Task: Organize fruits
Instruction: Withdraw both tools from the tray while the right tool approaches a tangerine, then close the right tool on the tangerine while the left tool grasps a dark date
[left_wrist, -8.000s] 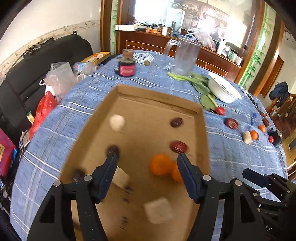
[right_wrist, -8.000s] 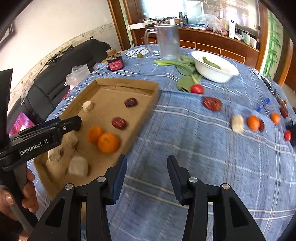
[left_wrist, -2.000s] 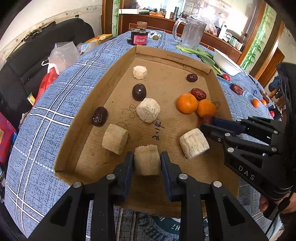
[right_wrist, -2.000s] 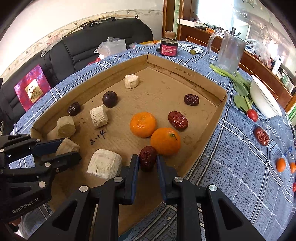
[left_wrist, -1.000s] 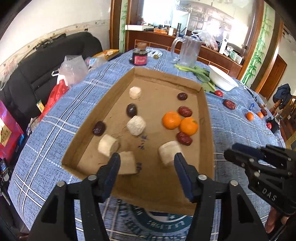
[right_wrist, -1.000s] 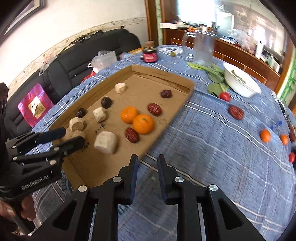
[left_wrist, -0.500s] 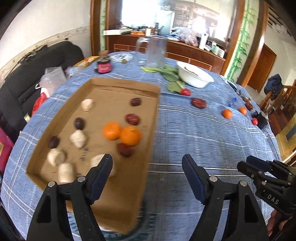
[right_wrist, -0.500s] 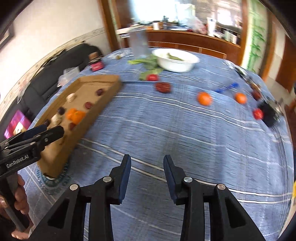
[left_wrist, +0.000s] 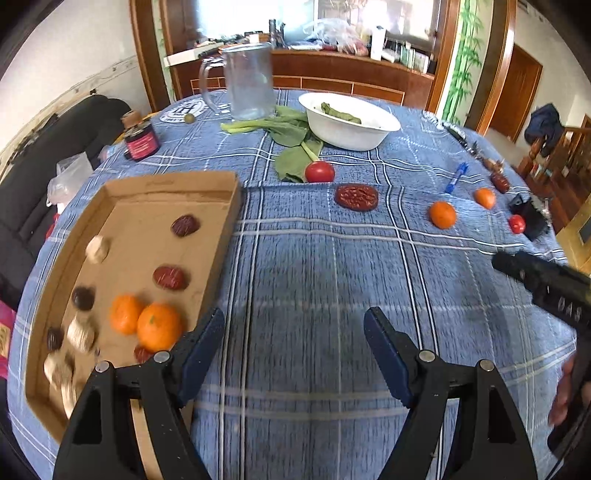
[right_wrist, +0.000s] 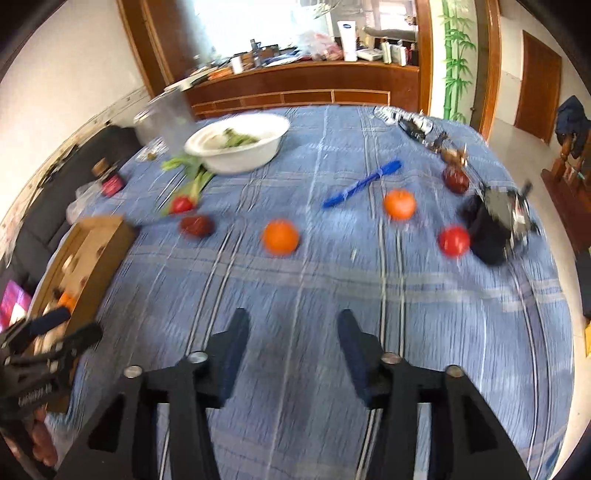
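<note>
Orange (right_wrist: 280, 236) — well beyond empty jaws

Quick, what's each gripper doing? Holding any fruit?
Left gripper: open, holding nothing.
Right gripper: open, jaws just opening, nothing between them.

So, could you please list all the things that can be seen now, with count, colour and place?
Cardboard tray: one, brown, left on table.
Oranges in tray: two, orange, near corner.
Oranges on cloth: two, right side.
Tomatoes: two, red; one beside the greens, one far right.
Dates in tray: several, dark red.
Pale chunks: several, cream, tray's left side.
Bowl: one, white, far side.
Pitcher: one, clear, behind greens.
Pen: one, blue.
Tablecloth: blue plaid.
Left gripper: open, empty.
Right gripper: open, empty.
</note>
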